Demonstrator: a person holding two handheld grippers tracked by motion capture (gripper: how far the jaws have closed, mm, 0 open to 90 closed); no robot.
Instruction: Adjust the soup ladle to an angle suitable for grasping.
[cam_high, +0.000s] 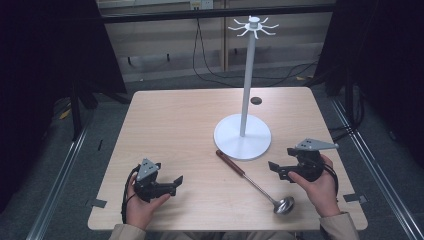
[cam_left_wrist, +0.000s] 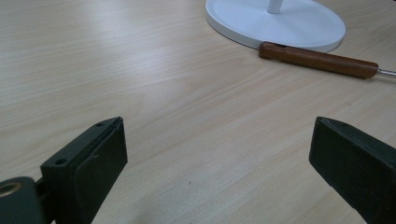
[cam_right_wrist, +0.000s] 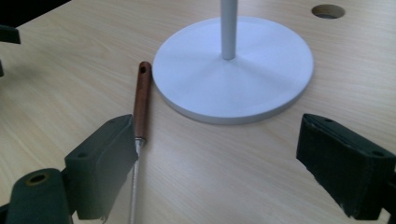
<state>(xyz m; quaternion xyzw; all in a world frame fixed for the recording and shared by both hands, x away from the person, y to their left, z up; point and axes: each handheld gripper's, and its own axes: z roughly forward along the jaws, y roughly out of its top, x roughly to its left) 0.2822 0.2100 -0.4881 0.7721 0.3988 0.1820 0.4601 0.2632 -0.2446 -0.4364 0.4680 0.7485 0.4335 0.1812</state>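
Both grippers' jaws gape empty; the ladle (cam_high: 255, 183) lies between them, untouched.

A ladle (cam_high: 255, 183) lies just beside the white stand (cam_high: 243, 135) on the table (cam_high: 170, 120), between the left gripper (cam_high: 176, 181) and right gripper (cam_high: 274, 167).

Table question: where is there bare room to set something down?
The wide far-left stretch of the table, left of the white stand, is bare, as is the near middle between the left gripper and the ladle. It is crowded around the stand's base, ladle and right gripper.
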